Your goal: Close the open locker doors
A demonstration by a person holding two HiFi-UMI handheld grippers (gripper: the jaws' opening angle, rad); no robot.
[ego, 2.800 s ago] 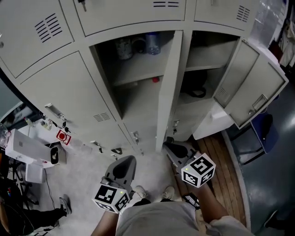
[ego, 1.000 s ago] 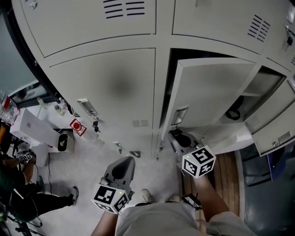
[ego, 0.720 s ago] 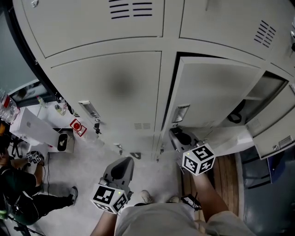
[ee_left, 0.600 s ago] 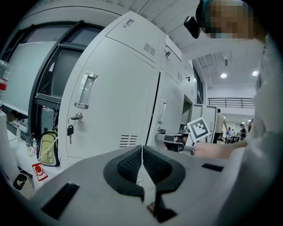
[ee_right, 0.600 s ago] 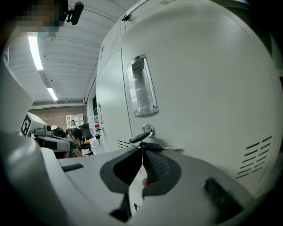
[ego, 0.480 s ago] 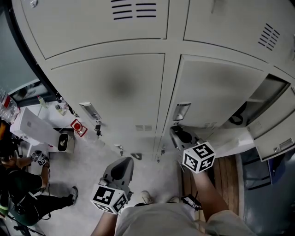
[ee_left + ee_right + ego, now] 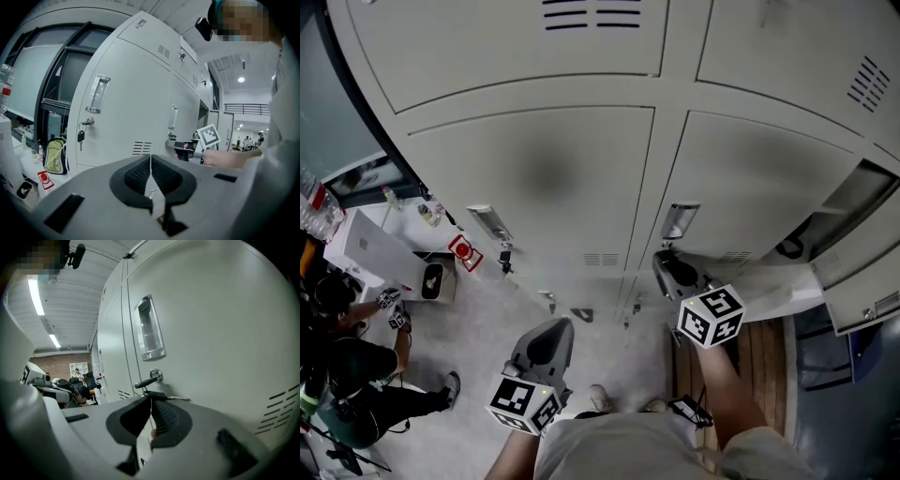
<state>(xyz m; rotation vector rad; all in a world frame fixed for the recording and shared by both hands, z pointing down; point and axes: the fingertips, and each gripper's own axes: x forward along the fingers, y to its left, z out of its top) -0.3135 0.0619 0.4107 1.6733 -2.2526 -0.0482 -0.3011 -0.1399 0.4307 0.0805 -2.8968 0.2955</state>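
Note:
The grey locker door [image 7: 750, 183] in the middle stands flush with its frame. My right gripper [image 7: 667, 267] is shut with nothing in it, its tip against that door just under the recessed handle [image 7: 680, 220]. In the right gripper view the handle [image 7: 150, 329] and a lock with keys [image 7: 151, 378] sit right ahead of my right gripper [image 7: 151, 416]. Further right, one locker stays open [image 7: 825, 211] with its door [image 7: 867, 295] swung out. My left gripper [image 7: 546, 339] hangs low in front of the closed left door [image 7: 534, 178], shut and empty [image 7: 151, 180].
A dark object [image 7: 787, 246] lies inside the open locker. At the lower left a person [image 7: 342, 375] sits beside a white box [image 7: 370, 248]. A key [image 7: 80, 136] hangs from the left door's lock, and a backpack [image 7: 54, 154] stands beside it. Wooden planks [image 7: 759, 347] cover the floor at the right.
The middle door, wide open 2.8 s ago, has swung shut with my right gripper against it. The left gripper has stayed where it was.

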